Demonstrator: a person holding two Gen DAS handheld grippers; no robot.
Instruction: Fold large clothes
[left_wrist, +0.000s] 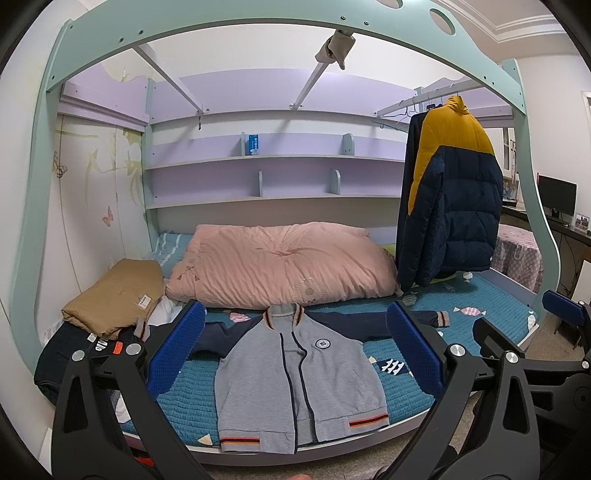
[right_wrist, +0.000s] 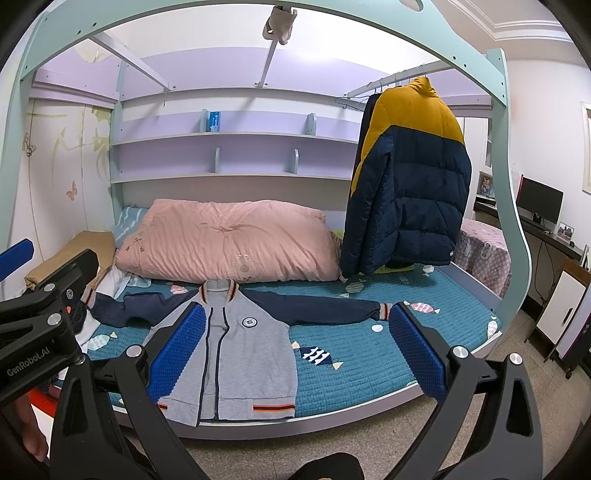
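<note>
I hold my left gripper (left_wrist: 295, 350) and right gripper (right_wrist: 297, 347) wide apart, empty, short of the bed. The grey zip-up jacket with navy sleeves (left_wrist: 301, 373) lies flat, front up, on the teal quilted mattress (right_wrist: 369, 369). Behind, its crumpled sleeve (right_wrist: 118, 304) could drag the folded clothes pile (left_wrist: 110, 299)

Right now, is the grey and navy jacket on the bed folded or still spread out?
Spread out. The jacket lies flat and front-up on the teal bedspread, both navy sleeves stretched sideways, hem at the near bed edge. No fold started.
</note>
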